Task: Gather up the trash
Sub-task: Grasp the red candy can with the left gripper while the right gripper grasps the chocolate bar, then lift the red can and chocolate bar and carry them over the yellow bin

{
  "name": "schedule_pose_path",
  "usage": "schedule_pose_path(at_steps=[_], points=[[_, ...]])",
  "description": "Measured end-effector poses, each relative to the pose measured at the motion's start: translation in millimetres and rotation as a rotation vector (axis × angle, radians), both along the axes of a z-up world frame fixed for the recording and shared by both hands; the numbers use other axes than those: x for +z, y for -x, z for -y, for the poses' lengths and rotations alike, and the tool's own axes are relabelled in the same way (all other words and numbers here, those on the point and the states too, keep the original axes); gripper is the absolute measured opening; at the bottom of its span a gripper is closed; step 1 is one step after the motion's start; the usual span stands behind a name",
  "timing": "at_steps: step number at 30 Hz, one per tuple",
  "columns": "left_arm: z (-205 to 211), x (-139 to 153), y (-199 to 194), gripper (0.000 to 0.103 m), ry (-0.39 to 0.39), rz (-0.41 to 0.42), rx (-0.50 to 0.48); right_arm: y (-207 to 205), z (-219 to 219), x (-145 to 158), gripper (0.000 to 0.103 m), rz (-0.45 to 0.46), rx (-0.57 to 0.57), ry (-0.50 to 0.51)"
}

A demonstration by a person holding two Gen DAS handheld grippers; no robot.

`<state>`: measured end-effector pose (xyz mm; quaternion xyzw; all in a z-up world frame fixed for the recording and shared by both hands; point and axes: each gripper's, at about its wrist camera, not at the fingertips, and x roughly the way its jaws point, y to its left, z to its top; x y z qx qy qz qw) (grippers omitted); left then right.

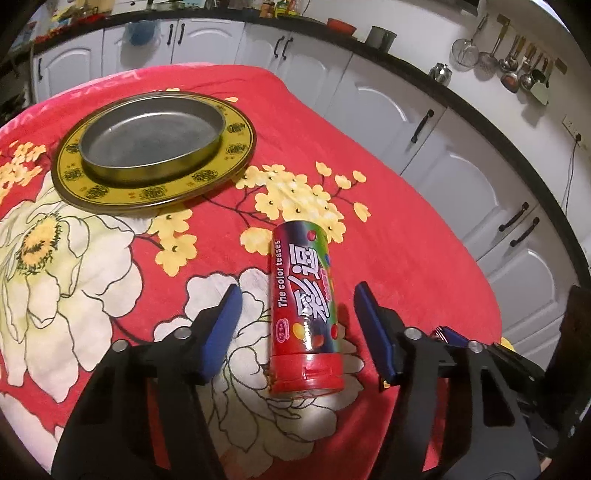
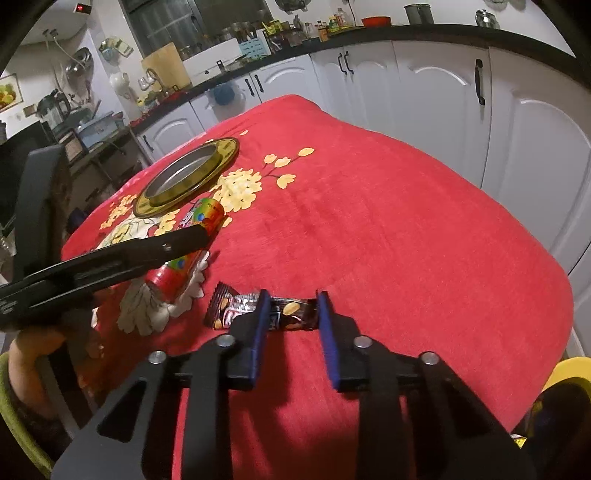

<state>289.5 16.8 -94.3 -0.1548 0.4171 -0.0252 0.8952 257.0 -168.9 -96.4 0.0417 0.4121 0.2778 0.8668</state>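
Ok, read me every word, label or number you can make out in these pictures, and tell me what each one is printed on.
"The color teases": white print along the red cylindrical candy tube lying on the red flowered tablecloth.
Large white Chinese characters beside it on the same tube: not legible enough to quote.
Dark brown snack bar wrapper: its lettering is blurred and partly hidden by the blue fingers.
Red digits on the wall display: too small to read.

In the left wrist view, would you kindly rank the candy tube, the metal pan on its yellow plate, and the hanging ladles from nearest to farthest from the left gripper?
1. Candy tube: lying between the left gripper's open fingers.
2. Metal pan: up-left on the red cloth.
3. Hanging ladles: far upper right, on the wall.
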Motion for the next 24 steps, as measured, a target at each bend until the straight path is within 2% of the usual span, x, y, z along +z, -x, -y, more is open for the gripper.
schedule_pose_path(at_steps=[1,3,14,15,24], points=[[0,-1,0,0.043,-0.002,-0.002,-0.001,2,2,0,0.020,0.001,0.001,-0.003],[1,-2,0,0.027,-0.005,-0.008,-0.004,7,6,1,0.018,0.004,0.002,-0.014],[10,-2,13,0.027,-0.010,0.007,-0.037,36,28,8,0.015,0.038,-0.027,-0.042],[10,-1,13,0.027,-0.007,0.009,-0.037,38,30,10,0.011,0.042,-0.029,-0.045],[17,15,30,0.027,0.002,0.056,-0.037,46,41,26,0.005,0.083,-0.045,-0.070]])
